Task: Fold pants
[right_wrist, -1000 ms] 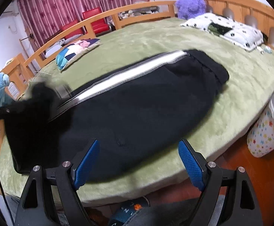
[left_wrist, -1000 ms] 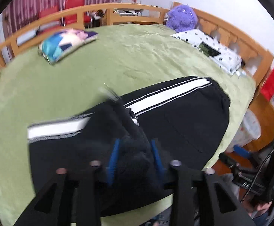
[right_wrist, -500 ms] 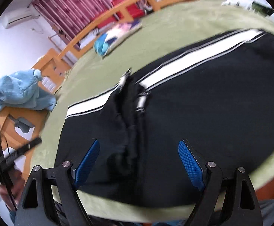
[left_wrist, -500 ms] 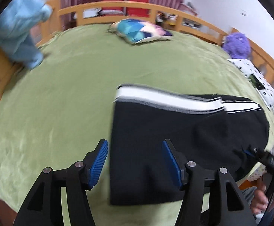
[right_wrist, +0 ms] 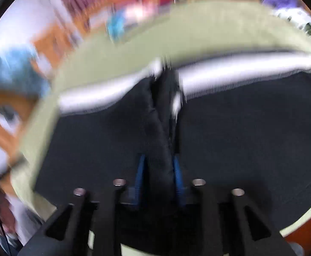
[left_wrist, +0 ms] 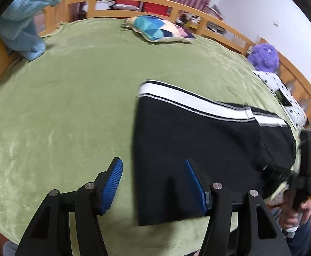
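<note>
Black pants [left_wrist: 198,140] with a white side stripe [left_wrist: 189,102] lie folded on the green bed cover [left_wrist: 65,106]. In the left wrist view my left gripper [left_wrist: 153,184] stands open just above the pants' left folded edge, which runs between its blue pads [left_wrist: 112,181] without touching them. The right wrist view is blurred. There my right gripper [right_wrist: 158,173] is closing, and its pads pinch a raised ridge of the black pants [right_wrist: 159,132]. The same gripper shows at the pants' far right end, in a person's hand [left_wrist: 304,209].
A patterned cushion [left_wrist: 157,29] and a light blue plush [left_wrist: 25,21] lie at the far side. A purple plush [left_wrist: 264,56] and a spotted pillow [left_wrist: 283,93] sit at the right. A wooden rail [left_wrist: 134,0] rings the bed. Green cover lies bare left of the pants.
My left gripper let go of the bunched fabric, opened, and moved left to the folded edge. My right gripper went from wide open to pinching a ridge of the pants.
</note>
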